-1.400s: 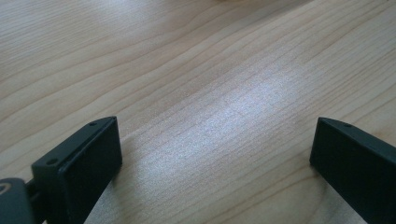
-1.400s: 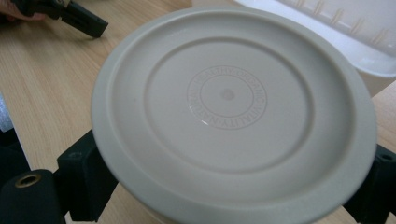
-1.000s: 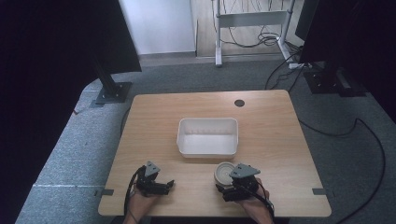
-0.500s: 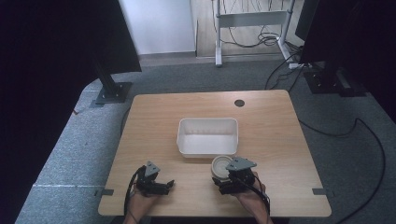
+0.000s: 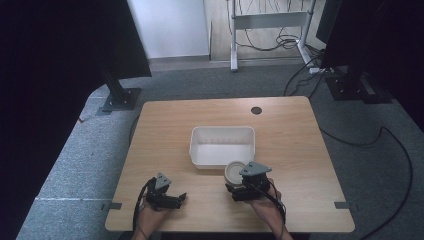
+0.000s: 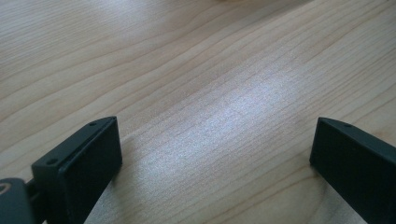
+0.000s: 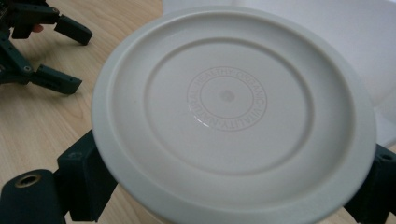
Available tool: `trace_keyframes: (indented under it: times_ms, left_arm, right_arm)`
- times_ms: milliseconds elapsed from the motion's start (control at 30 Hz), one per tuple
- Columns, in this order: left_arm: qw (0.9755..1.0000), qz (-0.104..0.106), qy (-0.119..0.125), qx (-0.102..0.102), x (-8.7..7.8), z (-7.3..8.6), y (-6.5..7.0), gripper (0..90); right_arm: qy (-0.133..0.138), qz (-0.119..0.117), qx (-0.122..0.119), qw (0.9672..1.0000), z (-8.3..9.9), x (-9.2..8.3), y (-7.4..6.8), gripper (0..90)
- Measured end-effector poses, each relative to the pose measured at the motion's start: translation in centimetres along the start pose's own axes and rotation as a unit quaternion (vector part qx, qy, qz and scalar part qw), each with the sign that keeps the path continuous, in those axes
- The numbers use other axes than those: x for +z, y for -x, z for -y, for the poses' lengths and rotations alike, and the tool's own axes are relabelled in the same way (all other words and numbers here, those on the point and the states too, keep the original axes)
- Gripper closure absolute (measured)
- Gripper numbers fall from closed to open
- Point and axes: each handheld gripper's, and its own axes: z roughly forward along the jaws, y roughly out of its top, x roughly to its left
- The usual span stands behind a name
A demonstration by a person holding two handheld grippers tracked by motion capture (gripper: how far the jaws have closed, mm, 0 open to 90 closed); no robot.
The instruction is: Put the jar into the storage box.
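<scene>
Jaws of right gripper [image 5: 239, 184] clamping round lid [image 7: 233, 116], left gripper [image 6: 212, 154] wide apart

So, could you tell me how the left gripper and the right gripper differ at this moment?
The left gripper is open, its jaws wide apart over bare table; the right gripper is shut on a round white container, one jaw on each side. The left gripper sits near the table's front edge, well apart from the white bin; the right gripper holds its container close to the bin's near wall. Both are hand-held with black jaws.
</scene>
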Motion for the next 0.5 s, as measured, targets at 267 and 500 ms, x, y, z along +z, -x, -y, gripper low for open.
trace_keyframes:
  times_ms: [267, 500]
  left_arm:
    - [1.0000, 0.000, 0.000, 0.000, 0.0, 0.0, 0.0, 1.9]
    - [1.0000, 0.000, 0.001, 0.000, 0.0, 0.0, 0.0, 1.9]
  right_arm:
    - [0.000, 0.004, -0.001, 1.0000, -0.8, 0.6, 0.2, 9.4]
    - [-0.001, 0.009, -0.001, 1.0000, -1.7, 1.2, 0.6, 9.4]
